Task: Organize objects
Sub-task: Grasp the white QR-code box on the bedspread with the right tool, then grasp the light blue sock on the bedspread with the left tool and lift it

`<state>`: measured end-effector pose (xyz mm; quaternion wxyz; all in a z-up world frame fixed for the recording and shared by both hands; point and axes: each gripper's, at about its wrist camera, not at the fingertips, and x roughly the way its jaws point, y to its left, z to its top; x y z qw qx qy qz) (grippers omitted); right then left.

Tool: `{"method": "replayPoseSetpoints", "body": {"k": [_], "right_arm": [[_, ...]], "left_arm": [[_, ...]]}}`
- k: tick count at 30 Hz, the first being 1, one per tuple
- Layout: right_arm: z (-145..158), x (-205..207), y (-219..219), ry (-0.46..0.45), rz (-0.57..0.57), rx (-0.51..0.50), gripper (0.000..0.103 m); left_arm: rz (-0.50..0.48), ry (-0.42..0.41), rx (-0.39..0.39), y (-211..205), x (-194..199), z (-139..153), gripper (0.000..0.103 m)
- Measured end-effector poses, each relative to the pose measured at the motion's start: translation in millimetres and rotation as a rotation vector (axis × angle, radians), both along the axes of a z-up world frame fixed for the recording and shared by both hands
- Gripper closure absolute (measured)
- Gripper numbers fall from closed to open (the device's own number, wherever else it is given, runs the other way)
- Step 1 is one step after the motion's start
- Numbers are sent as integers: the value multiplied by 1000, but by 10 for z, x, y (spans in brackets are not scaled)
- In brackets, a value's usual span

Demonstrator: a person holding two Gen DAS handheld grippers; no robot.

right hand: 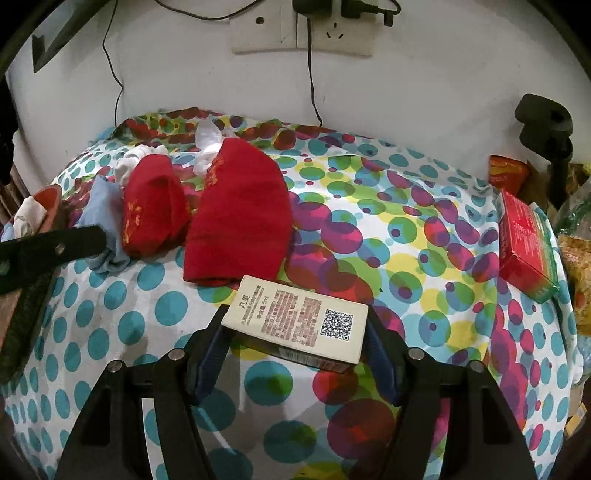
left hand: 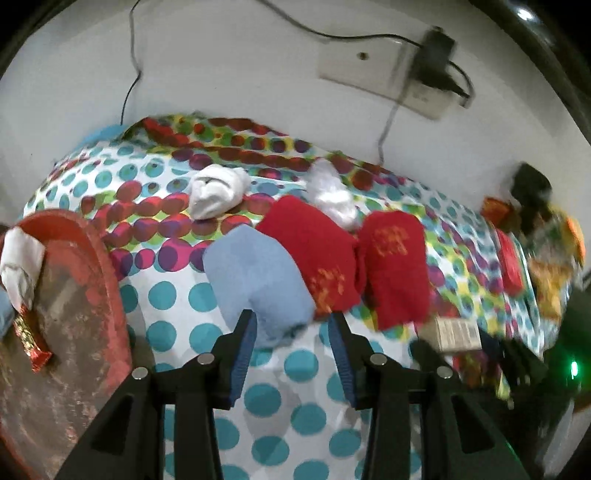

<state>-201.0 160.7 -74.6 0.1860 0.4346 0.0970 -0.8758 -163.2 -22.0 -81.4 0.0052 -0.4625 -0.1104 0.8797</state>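
Note:
A light blue sock (left hand: 258,284) lies on the dotted cloth; its near end sits between the fingers of my open left gripper (left hand: 291,325). Two red socks (left hand: 314,254) (left hand: 397,273) lie to its right, with white socks (left hand: 218,194) (left hand: 332,194) behind them. My right gripper (right hand: 295,332) is shut on a cream box with a QR code (right hand: 299,321) and holds it just above the cloth. The red socks (right hand: 236,214) (right hand: 155,206) and the blue sock (right hand: 105,214) lie to its front left. The left gripper's finger (right hand: 55,243) shows at the left edge.
A red tray (left hand: 81,295) at the left holds a white sock (left hand: 20,262) and a candy wrapper (left hand: 31,339). A red box (right hand: 528,240) and snack packets (right hand: 508,171) lie at the right edge. A black clamp (right hand: 546,129) stands behind them. Wall sockets with cables (right hand: 301,29) are on the back wall.

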Motion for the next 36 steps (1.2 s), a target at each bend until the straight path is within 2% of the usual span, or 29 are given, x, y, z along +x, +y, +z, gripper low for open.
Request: {"method": "replayPoseSetpoints", "body": {"k": [6,10,13,15,18,21,36], "right_arm": [[5,11,-10,0,0,0,37],[3,11,-5,-1,1,-2,36],[-3,14,-21,-1,1,0,35],[-6,17,-24,-1,1,1,35],[-8,15,-20,-1,1,0,35],[-11,17,-20,-2,3,-1,34],[-25,20,-25,-1,2,0,34]], "left_arm": [[59,13,-29,-40,-96,-88,62],[73,54,4,-110,-28,-146,62],[74,42,-32,-109,-33,-189,63],[76,44,-51,-106,-37,-197,72],[73,56,-74,-83,-25,-199,79],[76,71,-91,-55,9,-212,81],[57,112,-144,93,378,-204,81]]}}
